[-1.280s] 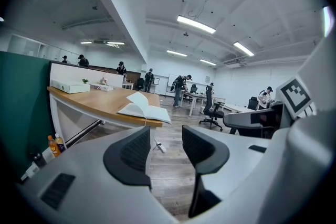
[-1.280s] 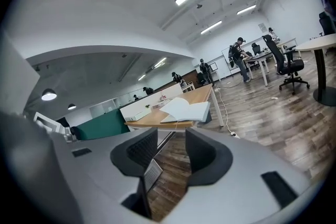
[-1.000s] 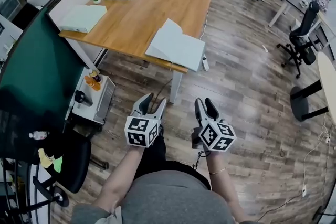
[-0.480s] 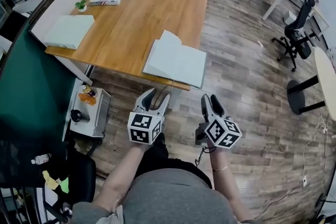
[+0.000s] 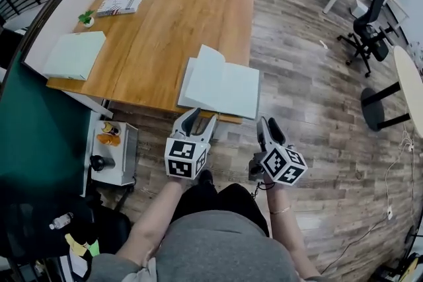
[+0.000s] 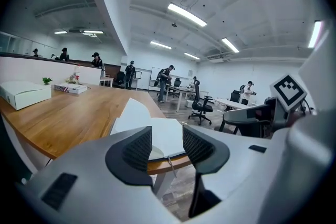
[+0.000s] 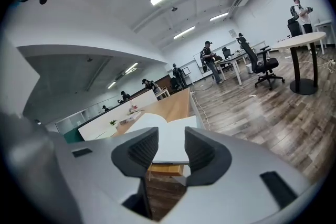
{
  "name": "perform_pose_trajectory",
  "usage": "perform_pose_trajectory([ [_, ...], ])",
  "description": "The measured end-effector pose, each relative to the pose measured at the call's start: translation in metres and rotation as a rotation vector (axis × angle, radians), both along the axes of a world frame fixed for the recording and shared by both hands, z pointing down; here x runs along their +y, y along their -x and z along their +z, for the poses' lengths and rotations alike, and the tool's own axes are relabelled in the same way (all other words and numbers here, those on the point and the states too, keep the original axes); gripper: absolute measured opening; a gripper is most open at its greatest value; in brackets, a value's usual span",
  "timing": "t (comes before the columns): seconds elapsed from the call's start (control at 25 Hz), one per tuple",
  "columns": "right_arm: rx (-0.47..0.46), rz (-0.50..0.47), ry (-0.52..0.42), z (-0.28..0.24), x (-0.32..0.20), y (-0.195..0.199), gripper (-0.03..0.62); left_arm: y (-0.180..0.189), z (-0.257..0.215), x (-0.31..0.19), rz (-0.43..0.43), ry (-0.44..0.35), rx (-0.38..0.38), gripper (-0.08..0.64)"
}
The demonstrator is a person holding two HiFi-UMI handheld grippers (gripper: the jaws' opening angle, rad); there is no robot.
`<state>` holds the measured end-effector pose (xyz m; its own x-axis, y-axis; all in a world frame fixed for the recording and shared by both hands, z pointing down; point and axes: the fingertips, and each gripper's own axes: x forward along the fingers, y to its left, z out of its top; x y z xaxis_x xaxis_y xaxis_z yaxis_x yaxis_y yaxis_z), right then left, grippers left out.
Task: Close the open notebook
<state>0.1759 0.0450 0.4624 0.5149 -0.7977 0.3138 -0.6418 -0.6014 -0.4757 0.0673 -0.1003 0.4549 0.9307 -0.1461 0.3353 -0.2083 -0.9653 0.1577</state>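
my left gripper (image 5: 202,117): jaws apart, empty | my right gripper (image 5: 266,123): jaws apart, empty | notebook (image 5: 221,86): lies open on near edge of the table (image 5: 165,23), ahead of both grippers, untouched

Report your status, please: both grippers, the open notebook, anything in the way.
Left gripper and right gripper open, empty, short of the table. Notebook open at near edge, one page raised. Nothing between; white box far left.

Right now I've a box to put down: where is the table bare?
The table is bare mid-top, between the open notebook at its near edge and the pale box at left. Crowded: far left corner, magazine and plant.
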Motion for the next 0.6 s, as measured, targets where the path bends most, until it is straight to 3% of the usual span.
perform_pose_trajectory([
  [0.6, -0.116, 0.073, 0.004, 0.035, 0.005, -0.03, 0.151, -0.045, 0.028, -0.016, 0.039, 0.01, -0.096, 0.186],
])
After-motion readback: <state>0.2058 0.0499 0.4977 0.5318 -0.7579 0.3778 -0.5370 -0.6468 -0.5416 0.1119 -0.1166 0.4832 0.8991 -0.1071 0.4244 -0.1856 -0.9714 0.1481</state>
